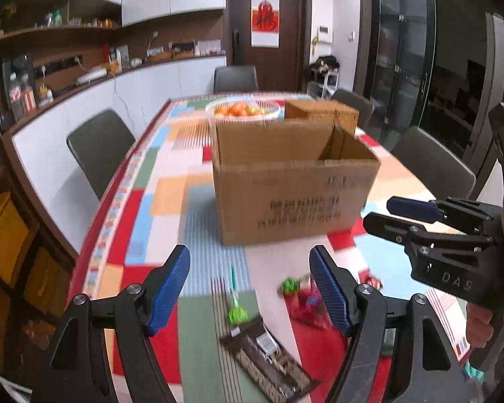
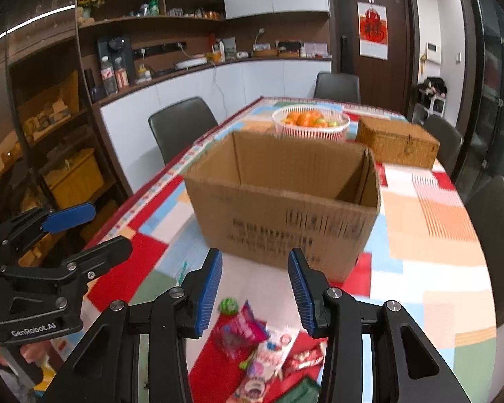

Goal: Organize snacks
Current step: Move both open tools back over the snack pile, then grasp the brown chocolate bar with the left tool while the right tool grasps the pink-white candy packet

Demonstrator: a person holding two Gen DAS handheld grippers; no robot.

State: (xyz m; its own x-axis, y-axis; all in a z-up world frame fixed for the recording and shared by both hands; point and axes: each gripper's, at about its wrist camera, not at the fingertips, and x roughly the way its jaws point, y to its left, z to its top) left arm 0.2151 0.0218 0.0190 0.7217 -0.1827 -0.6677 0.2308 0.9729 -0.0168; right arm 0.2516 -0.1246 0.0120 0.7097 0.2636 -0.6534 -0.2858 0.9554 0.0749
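Note:
An open, empty-looking cardboard box (image 1: 295,181) (image 2: 285,201) stands mid-table on the patchwork cloth. Loose snacks lie in front of it: a dark long packet (image 1: 268,359), a green lollipop (image 1: 237,312), a green wrapped candy (image 1: 290,285) (image 2: 228,305), a pink packet (image 2: 242,329), a white-and-pink pouch (image 2: 268,359) and a red bar (image 2: 305,359). My left gripper (image 1: 248,268) hovers above the lollipop and dark packet, open, nothing between its blue pads. My right gripper (image 2: 255,265) hangs over the pink packet, jaws apart and empty. Each gripper shows in the other's view, right gripper (image 1: 379,216) and left gripper (image 2: 107,226).
Behind the box stand a white basket of oranges (image 1: 242,109) (image 2: 310,122) and a wicker chest (image 1: 322,114) (image 2: 396,144). Dark chairs (image 1: 97,147) (image 2: 181,124) ring the table. The table's left edge (image 1: 117,201) runs beside the cabinets. A hand (image 1: 480,319) holds the right gripper.

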